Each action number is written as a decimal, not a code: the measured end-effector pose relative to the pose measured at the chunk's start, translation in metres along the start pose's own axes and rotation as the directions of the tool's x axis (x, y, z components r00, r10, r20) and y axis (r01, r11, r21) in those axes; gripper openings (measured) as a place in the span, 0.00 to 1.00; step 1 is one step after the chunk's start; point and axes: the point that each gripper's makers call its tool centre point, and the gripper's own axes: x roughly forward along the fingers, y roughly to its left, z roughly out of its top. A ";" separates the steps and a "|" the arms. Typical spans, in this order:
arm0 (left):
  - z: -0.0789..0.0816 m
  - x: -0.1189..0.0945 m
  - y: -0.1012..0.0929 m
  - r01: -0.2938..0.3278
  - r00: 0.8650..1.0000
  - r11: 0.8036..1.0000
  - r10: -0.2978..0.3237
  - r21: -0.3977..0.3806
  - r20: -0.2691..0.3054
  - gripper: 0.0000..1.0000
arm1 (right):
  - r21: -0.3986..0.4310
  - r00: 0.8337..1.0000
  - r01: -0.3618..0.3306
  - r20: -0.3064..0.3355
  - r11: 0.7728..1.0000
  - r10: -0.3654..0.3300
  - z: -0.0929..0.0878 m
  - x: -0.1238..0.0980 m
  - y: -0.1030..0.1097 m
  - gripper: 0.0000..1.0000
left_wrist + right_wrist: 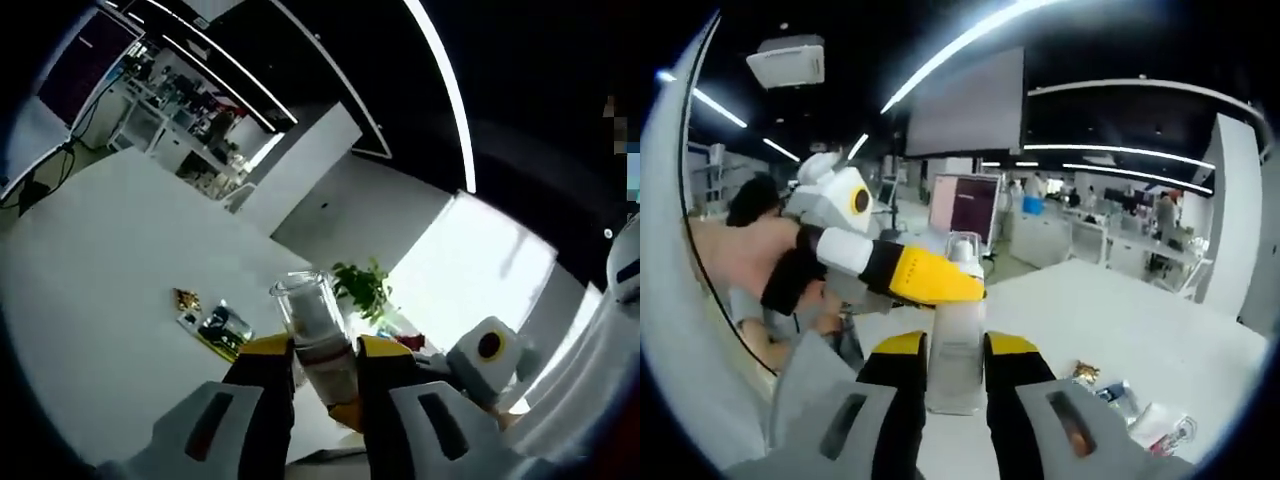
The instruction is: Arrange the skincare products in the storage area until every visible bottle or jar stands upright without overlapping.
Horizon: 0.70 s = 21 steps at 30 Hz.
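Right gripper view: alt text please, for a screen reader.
A frosted bottle is clamped between the right tongs above a white table, while the left tongs reach in from the left and grip it near its clear cap. Small packets lie on the table at lower right.

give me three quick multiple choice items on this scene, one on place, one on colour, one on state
1. Where is the clear bottle?
A. lying on the table
B. between the tongs, off the table
C. beside the plant

2. What colour are the tips of the left tongs?
A. yellow
B. red
C. green

3. How do the right tongs stand?
A. wide open
B. shut on nothing
C. shut on the bottle

Key: B, both tongs hold it above the white table; A, yellow shows beside the bottle; C, the bottle sits clamped between them.
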 end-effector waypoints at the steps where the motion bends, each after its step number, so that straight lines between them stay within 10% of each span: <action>1: 0.003 -0.001 -0.005 0.025 1.000 0.999 -0.025 0.034 -0.004 0.17 | 0.012 1.000 -0.011 0.006 1.000 0.011 0.002 -0.001 -0.001 0.24; 5: 0.013 -0.002 -0.024 0.149 0.989 0.984 -0.147 0.097 -0.034 0.16 | 0.165 0.995 -0.098 0.046 0.981 0.092 0.006 -0.009 0.001 0.29; 10: 0.023 -0.008 -0.053 0.332 0.942 0.927 -0.319 0.175 -0.101 0.16 | 0.230 0.965 -0.256 0.123 0.939 0.233 0.019 -0.024 0.010 0.31; 14: 0.021 -0.012 -0.069 0.440 0.895 0.867 -0.401 0.233 -0.198 0.16 | 0.333 0.908 -0.413 0.228 0.847 0.353 0.040 -0.038 0.021 0.28; 18: 0.013 -0.015 -0.082 0.520 0.847 0.815 -0.454 0.255 -0.275 0.16 | 0.314 0.907 -0.414 0.226 0.854 0.356 0.044 -0.040 0.019 0.27; 21: 0.011 -0.011 -0.084 0.523 0.845 0.814 -0.456 0.254 -0.280 0.16 | 0.290 0.891 -0.445 0.233 0.847 0.389 0.049 -0.045 0.029 0.22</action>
